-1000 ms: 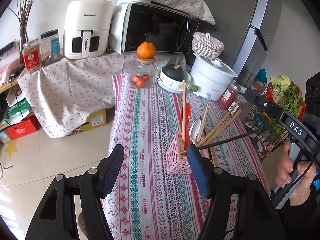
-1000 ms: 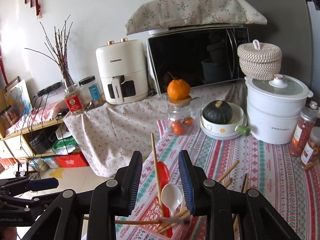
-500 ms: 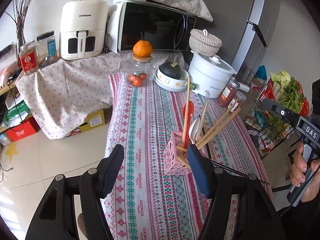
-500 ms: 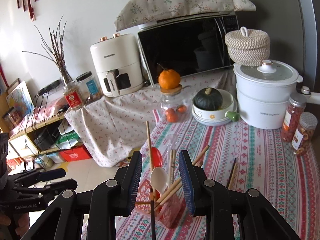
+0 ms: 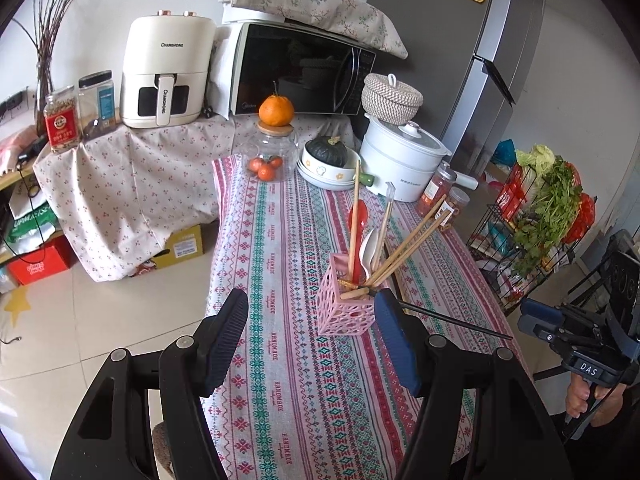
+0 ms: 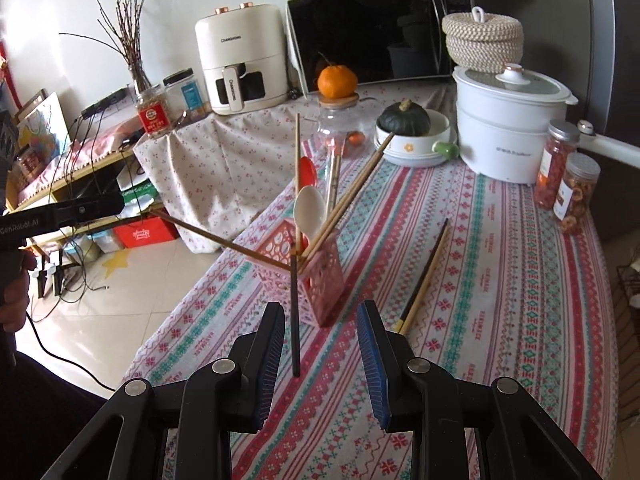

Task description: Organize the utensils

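My right claw (image 6: 320, 344) stands apart, gripping nothing; a dark chopstick (image 6: 294, 308) leans toward its left pad. Just beyond, the pink holder (image 6: 316, 280) stands on the tablecloth (image 6: 500, 280). Two chopsticks (image 6: 424, 276) lie right of the holder.

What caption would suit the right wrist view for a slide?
Open right tongs hover before a pink utensil holder filled with chopsticks and spoons, one dark chopstick lying on the patterned tablecloth.

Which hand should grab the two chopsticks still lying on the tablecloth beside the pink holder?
Right. The loose chopsticks lie just ahead of the right gripper, whose jaws stand open. Seen from the left gripper, the pink holder stands in the way.
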`<control>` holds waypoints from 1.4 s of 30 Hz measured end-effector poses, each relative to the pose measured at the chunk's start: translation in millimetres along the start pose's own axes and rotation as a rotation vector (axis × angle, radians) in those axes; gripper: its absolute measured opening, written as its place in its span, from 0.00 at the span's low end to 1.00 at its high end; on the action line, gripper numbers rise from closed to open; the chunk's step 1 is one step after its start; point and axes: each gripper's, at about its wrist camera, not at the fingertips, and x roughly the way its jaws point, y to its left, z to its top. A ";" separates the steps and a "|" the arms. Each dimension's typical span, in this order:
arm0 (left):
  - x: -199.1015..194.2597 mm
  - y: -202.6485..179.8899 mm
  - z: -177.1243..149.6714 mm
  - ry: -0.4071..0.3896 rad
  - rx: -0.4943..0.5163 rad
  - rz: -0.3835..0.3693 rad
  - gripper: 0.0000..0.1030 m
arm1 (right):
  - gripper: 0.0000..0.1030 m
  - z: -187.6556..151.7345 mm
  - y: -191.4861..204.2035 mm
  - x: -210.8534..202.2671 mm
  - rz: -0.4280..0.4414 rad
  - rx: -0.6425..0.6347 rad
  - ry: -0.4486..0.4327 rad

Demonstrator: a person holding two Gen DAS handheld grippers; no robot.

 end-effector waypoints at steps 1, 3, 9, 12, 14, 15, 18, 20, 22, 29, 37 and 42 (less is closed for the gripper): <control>-1.1 -0.9 -3.1 0.001 0.004 -0.001 0.66 | 0.34 -7.0 4.2 0.0 0.000 -0.007 -0.001; -2.1 -3.4 -9.5 0.007 0.012 -0.012 0.66 | 0.34 -18.3 11.3 2.2 -0.005 -0.024 -0.006; 0.4 -15.0 -20.3 0.035 0.064 -0.036 0.66 | 0.30 -22.6 12.2 12.7 -0.006 -0.021 -0.008; 1.6 -17.9 -21.7 0.039 0.080 -0.038 0.66 | 0.17 -20.4 9.6 17.2 -0.011 -0.014 -0.008; 1.6 -18.3 -21.6 0.039 0.081 -0.043 0.66 | 0.10 -20.0 10.3 20.1 -0.007 -0.017 -0.003; 1.4 -18.6 -21.6 0.039 0.082 -0.043 0.66 | 0.10 -19.7 11.1 20.3 -0.004 -0.020 -0.006; 1.2 -17.7 -20.8 0.036 0.082 -0.041 0.66 | 0.05 -17.9 15.4 18.1 -0.005 -0.039 -0.022; 0.8 -16.6 -19.8 0.033 0.076 -0.038 0.66 | 0.04 -13.6 17.7 15.7 0.002 -0.049 -0.030; -0.3 -13.9 -18.5 0.025 0.067 -0.036 0.66 | 0.04 -5.8 20.1 13.1 0.010 -0.057 -0.037; -0.4 -6.6 -14.9 0.012 0.041 -0.026 0.66 | 0.03 53.6 34.9 5.6 0.018 -0.102 -0.081; -2.2 -4.9 -14.5 -0.006 0.047 -0.013 0.66 | 0.03 127.1 49.4 37.0 0.035 -0.114 -0.033; -2.3 -6.3 -14.7 -0.002 0.058 -0.022 0.66 | 0.04 151.1 46.5 72.0 0.022 -0.048 0.051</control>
